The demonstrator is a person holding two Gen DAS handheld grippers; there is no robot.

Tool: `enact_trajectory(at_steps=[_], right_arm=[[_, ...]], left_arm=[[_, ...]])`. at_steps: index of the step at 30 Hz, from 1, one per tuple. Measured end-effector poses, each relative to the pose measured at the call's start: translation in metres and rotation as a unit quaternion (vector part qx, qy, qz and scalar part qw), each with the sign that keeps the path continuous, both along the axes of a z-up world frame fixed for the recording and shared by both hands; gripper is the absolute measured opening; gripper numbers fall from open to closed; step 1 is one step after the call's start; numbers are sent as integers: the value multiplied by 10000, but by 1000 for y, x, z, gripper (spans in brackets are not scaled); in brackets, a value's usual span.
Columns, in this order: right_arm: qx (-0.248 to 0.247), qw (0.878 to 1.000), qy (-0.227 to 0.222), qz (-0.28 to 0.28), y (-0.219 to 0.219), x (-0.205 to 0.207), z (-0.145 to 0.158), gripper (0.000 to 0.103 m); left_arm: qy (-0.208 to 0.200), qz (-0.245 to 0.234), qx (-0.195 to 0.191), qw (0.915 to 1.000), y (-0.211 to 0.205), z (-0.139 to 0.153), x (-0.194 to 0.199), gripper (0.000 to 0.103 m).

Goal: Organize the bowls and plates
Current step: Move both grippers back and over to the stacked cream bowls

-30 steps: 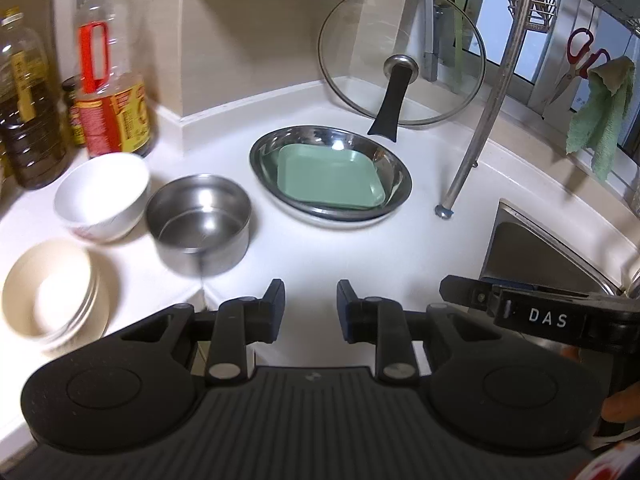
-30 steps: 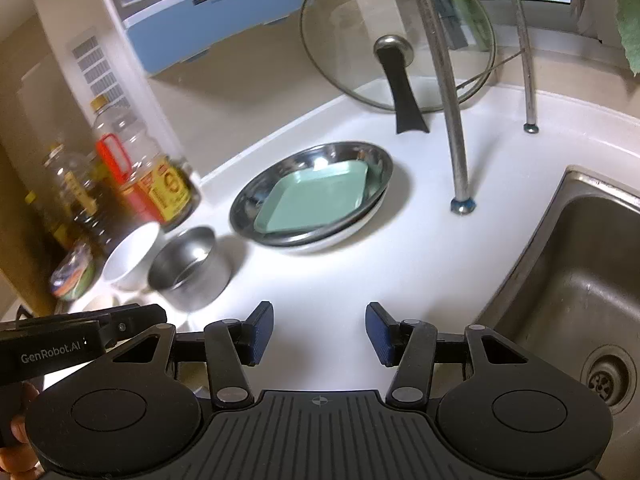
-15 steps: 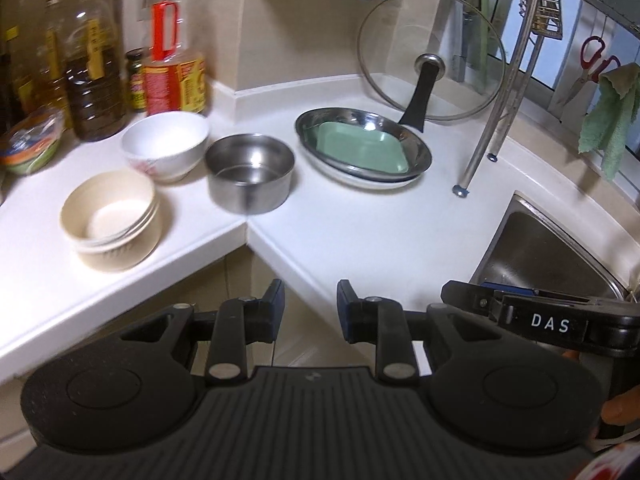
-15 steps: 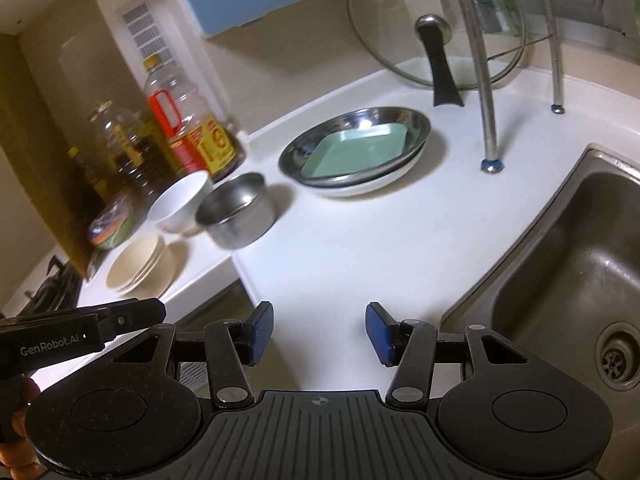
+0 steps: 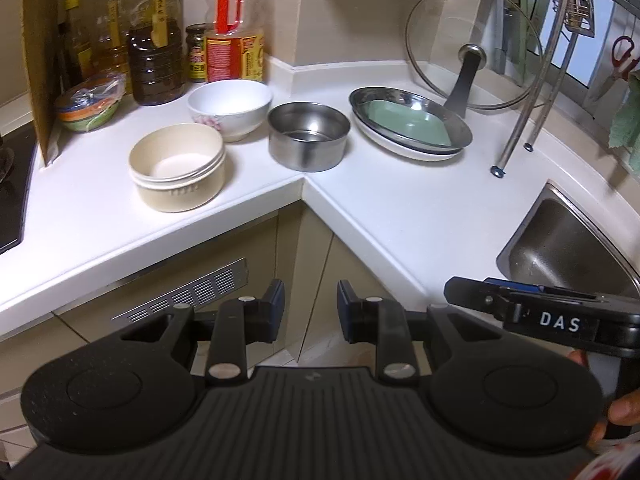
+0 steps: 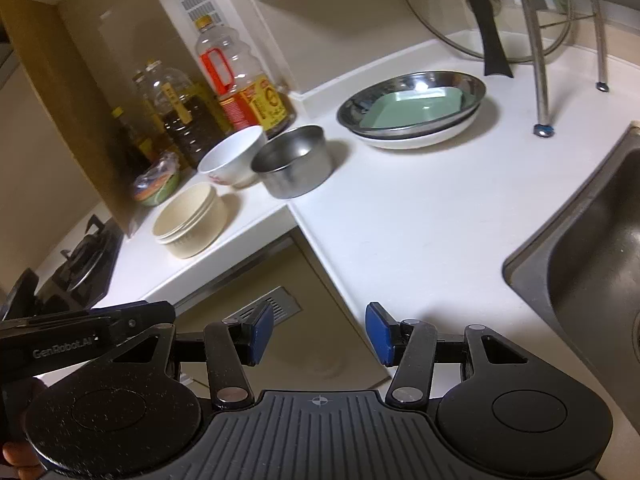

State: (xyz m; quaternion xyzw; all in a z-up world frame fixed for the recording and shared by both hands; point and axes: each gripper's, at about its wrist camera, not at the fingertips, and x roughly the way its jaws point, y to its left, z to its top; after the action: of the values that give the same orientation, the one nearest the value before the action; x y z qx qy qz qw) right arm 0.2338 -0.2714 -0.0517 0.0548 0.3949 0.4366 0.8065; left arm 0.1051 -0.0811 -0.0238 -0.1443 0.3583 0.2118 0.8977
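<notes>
- Table: white, L-shaped, its inner corner pointing toward the cameras. All the task's dishes sit along its far half, away from the edge, so nothing looks at risk of sliding off.
- Sink: set into the table at the right, with no dishes visible in it.
- Glass lid: propped upright against the far wall behind the plates, presumably parked there to keep the work surface free.
- Plate stack: far centre-right. A steel dish sits on a white plate, with a square green plate nested inside it. The flat pieces are thus grouped by kind in one pile.
- Steel bowl: just left of the plate stack, standing alone and empty.
- White bowl: left of the steel bowl, close to it; contact cannot be confirmed. It stands in front of the oil bottles.
- Beige bowls: nearest to the cameras on the left arm of the table, nested one inside another. Judgement: the three bowl positions could be merged further.
- Left claw: jaws parted by a narrow gap, nothing between them, hanging off the table over the cabinet fronts.
- Right claw: jaws standing wider apart, also empty, at the table's near edge. Neither claw touches a dish, which suggests no pick is under way.
</notes>
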Motion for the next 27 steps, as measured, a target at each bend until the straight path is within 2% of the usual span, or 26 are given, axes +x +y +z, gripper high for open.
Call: enact_trajectory(at_steps=[9, 27], right_arm=[[2, 9996, -78, 273, 25, -2, 2, 51], [-35, 9990, -77, 448, 115, 18, 1, 51]], left_arm=[[-29, 284, -35, 9996, 24, -2, -8, 25], [-164, 694, -69, 9974, 124, -4, -8, 25]])
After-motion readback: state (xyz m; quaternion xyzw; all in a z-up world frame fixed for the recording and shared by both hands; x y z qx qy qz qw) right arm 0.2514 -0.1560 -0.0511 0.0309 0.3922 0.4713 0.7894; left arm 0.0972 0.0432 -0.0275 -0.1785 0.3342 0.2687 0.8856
